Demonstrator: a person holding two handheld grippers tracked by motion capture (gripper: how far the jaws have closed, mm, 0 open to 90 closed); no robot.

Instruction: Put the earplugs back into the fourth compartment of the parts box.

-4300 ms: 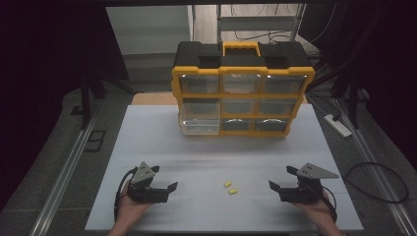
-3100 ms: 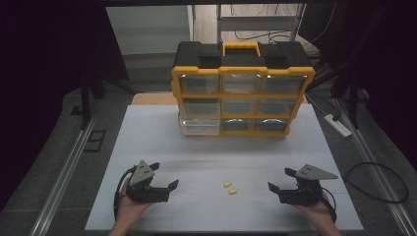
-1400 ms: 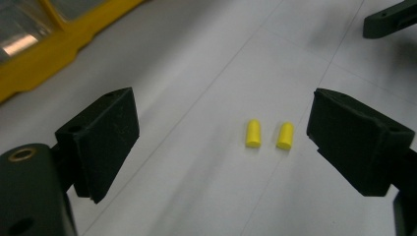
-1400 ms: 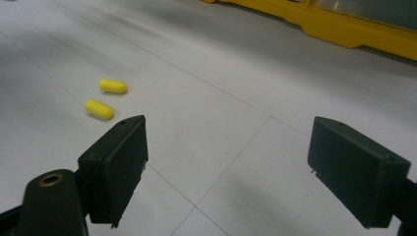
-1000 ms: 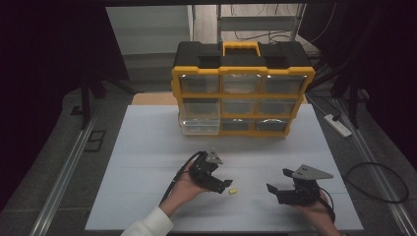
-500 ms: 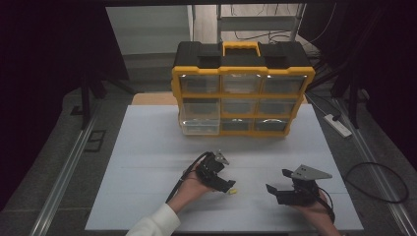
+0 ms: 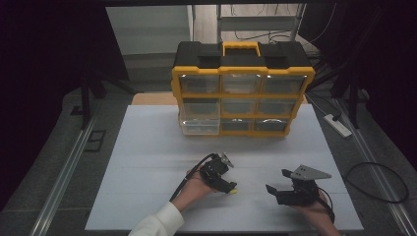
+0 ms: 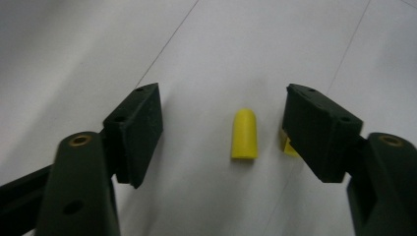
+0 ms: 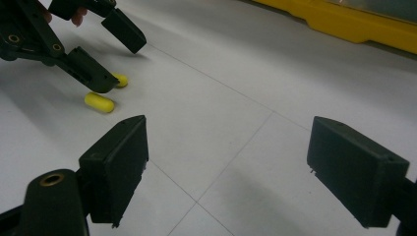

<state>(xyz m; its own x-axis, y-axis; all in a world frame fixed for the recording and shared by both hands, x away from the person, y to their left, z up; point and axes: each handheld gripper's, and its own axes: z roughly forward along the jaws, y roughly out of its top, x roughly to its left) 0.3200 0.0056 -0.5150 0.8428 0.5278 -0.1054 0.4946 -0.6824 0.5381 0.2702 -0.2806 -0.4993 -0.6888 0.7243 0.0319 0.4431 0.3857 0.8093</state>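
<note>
Near the tabletop's (image 7: 147, 147) front edge, the left tongs (image 8: 223, 132), just closing but not yet touching, straddle one yellow capsule (image 8: 244, 133); next, squeeze. The right tongs (image 9: 226, 162) rest open.

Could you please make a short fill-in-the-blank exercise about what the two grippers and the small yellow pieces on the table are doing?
1. The yellow piece lies ___ the left gripper's jaws.
2. The right gripper holds ___.
3. The drawer box has a ___ frame.
4. The second piece is partly hidden behind a ___.

Missing words: between; nothing; yellow; jaw
</note>
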